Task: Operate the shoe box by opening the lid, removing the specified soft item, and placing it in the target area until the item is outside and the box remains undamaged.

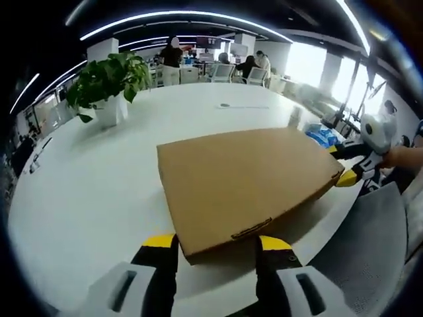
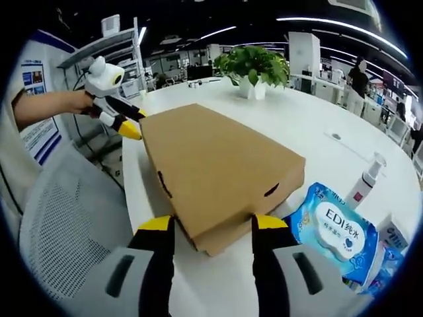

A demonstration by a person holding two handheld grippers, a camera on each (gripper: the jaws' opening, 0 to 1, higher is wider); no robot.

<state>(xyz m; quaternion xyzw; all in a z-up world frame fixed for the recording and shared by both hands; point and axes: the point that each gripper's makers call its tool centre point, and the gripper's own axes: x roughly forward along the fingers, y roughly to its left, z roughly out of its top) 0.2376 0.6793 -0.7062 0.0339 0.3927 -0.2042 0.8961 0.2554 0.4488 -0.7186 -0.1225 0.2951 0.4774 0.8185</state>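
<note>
The left hand-held gripper stood with its yellow-tipped black jaws spread wide, one on either side of a corner of the flat brown cardboard shoe box, whose lid was shut. The right hand-held gripper was likewise wide open, its jaws straddling the opposite end of the same box, holding nothing. In the right gripper view the left hand-held gripper showed at the far corner, touching or just beside the box's edge. The box lay flat on the round white worktop, near the edge, its long axis running from one hand-held gripper to the other, so each was about equally near to its own end. A lift of the lid would probably begin at these edges. Just beside the box lay a blue pack of wet wipes and a white pump bottle; a potted green plant stood well apart.
</note>
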